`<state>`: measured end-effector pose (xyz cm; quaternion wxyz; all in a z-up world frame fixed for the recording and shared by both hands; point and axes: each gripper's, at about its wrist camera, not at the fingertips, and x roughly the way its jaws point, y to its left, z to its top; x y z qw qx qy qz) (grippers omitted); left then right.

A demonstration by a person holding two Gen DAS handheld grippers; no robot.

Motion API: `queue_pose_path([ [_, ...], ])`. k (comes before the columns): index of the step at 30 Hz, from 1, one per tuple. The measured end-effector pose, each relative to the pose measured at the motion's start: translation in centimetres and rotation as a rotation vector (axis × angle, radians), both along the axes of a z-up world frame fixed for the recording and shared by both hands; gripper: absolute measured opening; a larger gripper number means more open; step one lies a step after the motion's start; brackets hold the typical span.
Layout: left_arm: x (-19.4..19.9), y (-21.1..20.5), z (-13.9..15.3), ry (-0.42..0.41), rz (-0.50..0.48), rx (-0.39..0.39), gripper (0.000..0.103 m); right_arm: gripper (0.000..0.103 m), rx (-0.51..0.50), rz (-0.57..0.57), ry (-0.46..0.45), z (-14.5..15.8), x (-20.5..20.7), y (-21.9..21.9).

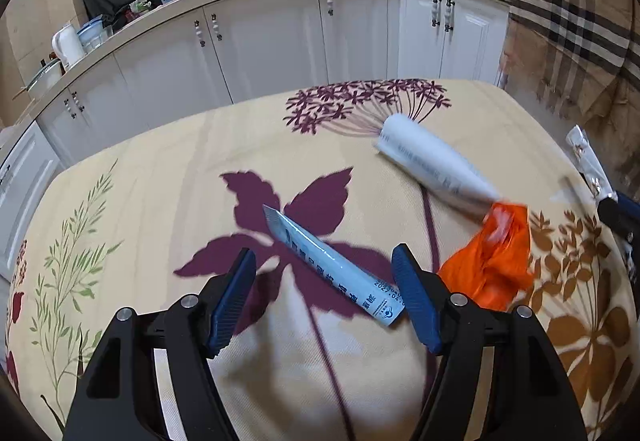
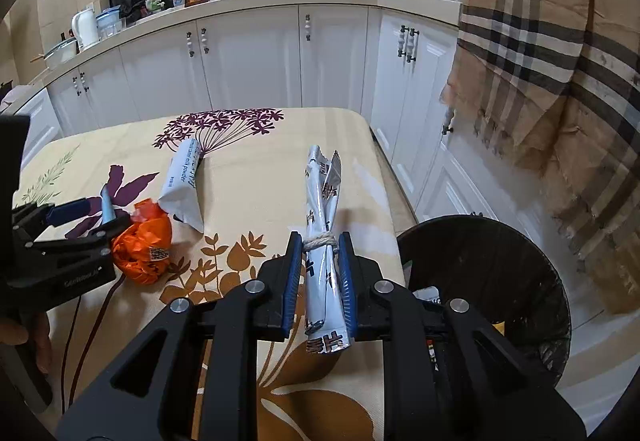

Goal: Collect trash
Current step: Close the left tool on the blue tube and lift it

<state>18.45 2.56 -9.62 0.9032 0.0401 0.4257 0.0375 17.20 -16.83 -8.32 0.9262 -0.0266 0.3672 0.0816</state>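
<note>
Two grippers are working: your right gripper is clamping the string-tied wrapper beside the black bin. Your left gripper is gaping around the blue sachet lying on the worktop; centre it before closing.

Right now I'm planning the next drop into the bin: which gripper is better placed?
Right. The right gripper already clamps the tied wrapper beside the black bin; the left gripper only straddles the blue sachet.
</note>
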Motion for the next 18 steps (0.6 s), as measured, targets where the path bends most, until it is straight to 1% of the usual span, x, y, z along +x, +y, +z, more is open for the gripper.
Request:
queue_pose_path([
  [2, -0.5, 0.4, 0.0, 0.003, -0.002, -0.007, 0.067, 0.018, 0.004, 0.001, 0.002, -0.1, 0.0, -0.1],
  [4, -1.0, 1.0, 0.0, -0.001, -0.001, -0.026, 0.063, 0.018, 0.008, 0.001, 0.004, -0.2, -0.1, -0.1],
  [7, -1.1, 1.6, 0.3, 0.004, 0.004, -0.047, 0.063, 0.018, 0.011, 0.003, 0.005, -0.3, -0.2, 0.1],
  [9, -1.1, 1.5, 0.9, -0.015, -0.004, -0.063, 0.063, 0.018, 0.011, 0.004, 0.003, -0.2, -0.3, 0.2],
  [11, -1.0, 1.2, 1.3, -0.033, -0.006, -0.047, 0.063, 0.018, 0.011, 0.003, 0.002, -0.1, -0.3, 0.2],
  [14, -0.6, 1.1, 1.1, -0.016, -0.017, -0.044, 0.063, 0.018, 0.01, 0.004, 0.003, -0.1, -0.3, 0.2],
  [16, -0.3, 1.0, 0.7, 0.006, -0.015, -0.027, 0.063, 0.018, 0.011, 0.004, 0.003, -0.1, -0.3, 0.2],
  [18, -0.4, 1.3, 0.4, 0.013, -0.005, -0.043, 0.063, 0.018, 0.011, 0.004, 0.004, -0.1, -0.3, 0.2],
])
